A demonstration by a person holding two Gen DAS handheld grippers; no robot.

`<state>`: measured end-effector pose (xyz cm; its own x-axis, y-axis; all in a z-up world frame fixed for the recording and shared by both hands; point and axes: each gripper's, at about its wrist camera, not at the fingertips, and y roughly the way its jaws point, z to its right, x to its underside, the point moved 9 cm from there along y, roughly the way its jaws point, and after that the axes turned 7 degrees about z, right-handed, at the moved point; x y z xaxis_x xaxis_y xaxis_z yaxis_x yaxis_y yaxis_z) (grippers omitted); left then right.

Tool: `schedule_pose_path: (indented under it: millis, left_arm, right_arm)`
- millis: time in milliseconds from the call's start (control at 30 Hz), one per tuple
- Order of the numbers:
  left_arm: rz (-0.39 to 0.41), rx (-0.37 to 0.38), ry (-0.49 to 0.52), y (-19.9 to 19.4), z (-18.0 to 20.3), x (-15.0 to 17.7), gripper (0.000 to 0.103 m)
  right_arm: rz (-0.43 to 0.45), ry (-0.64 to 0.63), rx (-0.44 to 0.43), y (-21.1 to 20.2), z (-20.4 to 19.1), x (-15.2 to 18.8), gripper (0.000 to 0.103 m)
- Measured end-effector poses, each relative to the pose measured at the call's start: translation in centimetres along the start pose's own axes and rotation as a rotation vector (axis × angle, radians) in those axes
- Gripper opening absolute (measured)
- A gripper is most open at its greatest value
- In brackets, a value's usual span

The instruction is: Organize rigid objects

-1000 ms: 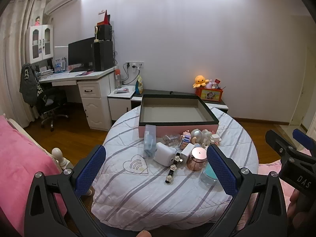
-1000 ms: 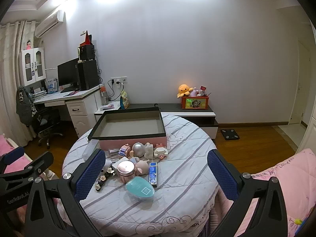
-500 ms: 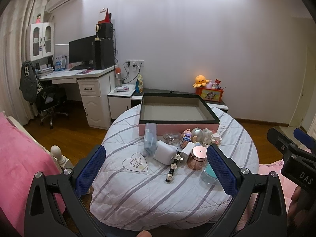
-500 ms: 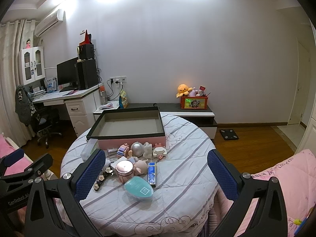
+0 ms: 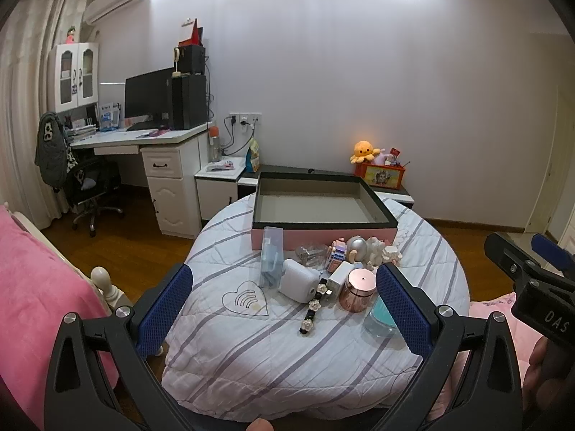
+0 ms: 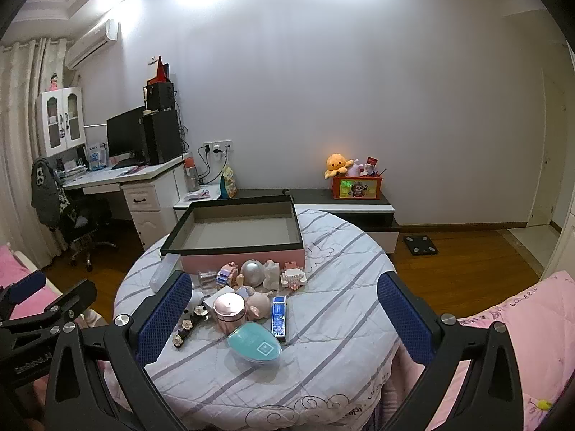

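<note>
Pink box (image 6: pixel 248 253) empty beyond clutter; left gripper (image 5: pixel 284 303), right gripper (image 6: pixel 284 314) agape

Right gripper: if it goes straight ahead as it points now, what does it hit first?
Likely the teal case, nearest thing between the open fingers of the right gripper. The rose-gold jar sits just behind it. Depth is uncertain through the fisheye.

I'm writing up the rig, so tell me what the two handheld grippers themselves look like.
Both match: the left gripper and right gripper have black plastic frames with triangular cut-outs, silver screws and blue textured pads on the fingers. White lettering marks each body, seen from the other's camera. No cables or sleeves show.
</note>
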<state>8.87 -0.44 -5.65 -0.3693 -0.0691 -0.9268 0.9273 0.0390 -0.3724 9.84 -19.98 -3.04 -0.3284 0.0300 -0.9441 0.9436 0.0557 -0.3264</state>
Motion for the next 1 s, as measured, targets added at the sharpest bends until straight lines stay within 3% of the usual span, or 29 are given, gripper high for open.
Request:
schedule_pose_path:
  millis: [1000]
  left_arm:
    - [0.011,0.031,-0.015,-0.26,0.29,0.04,0.103]
  right_arm:
    - [0.038,-0.014,-0.009,-0.25,0.07,-0.35,0.103]
